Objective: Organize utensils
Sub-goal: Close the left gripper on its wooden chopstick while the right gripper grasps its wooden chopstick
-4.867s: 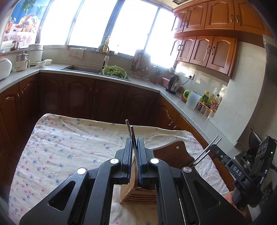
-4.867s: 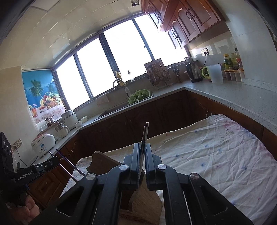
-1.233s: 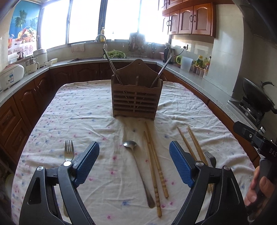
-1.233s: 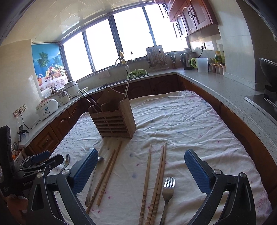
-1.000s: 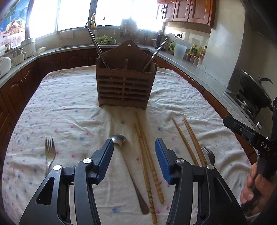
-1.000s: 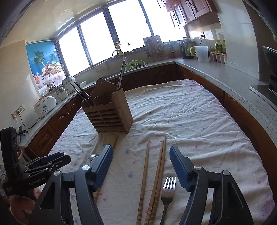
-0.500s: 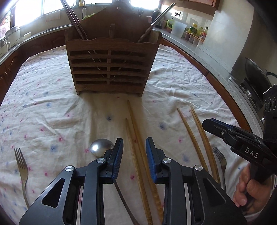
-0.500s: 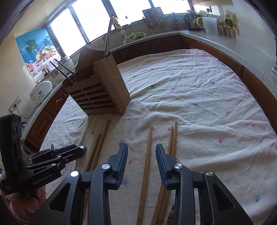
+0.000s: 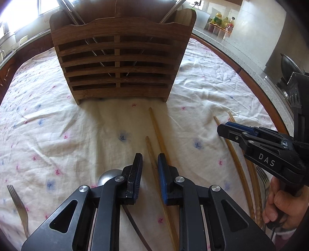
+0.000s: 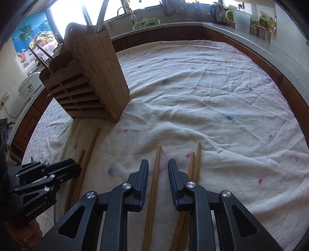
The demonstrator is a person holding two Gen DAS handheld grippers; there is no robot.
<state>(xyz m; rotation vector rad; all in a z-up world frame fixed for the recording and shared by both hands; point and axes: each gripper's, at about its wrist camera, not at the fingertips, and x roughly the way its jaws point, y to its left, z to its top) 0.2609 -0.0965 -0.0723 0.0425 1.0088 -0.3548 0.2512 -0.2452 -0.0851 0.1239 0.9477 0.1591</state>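
Wooden utensil holder [image 9: 121,63]: slatted front, two compartments, upright on the table [image 9: 58,125], which is covered by a white cloth with small pink and blue marks. Metal chopsticks [image 9: 67,9] lean in its left compartment; a metal handle [image 9: 170,13] leans in its right one.

Left gripper [image 9: 150,160]: low over the cloth, jaws narrowed with a gap left, straddling the shorter of two wooden chopsticks [image 9: 152,160]. No contact between pads and stick can be made out. The longer stick [image 9: 157,131] lies just right of it, reaching nearer the holder.

Spoon [image 9: 108,174]: bowl down on the cloth, just left of the left gripper, handle running under it.

Fork [image 9: 18,202]: flat at the left edge of the cloth, well apart from the rest.

Right gripper [image 10: 158,168]: jaws narrowed likewise, straddling a single wooden chopstick [image 10: 155,173] that lies on the cloth, not clamped. A second pair of chopsticks [image 10: 195,162] lies just right of it, partly under the right finger.

Second fork [image 9: 262,177]: tines showing beside that pair, below the right gripper in the left wrist view.
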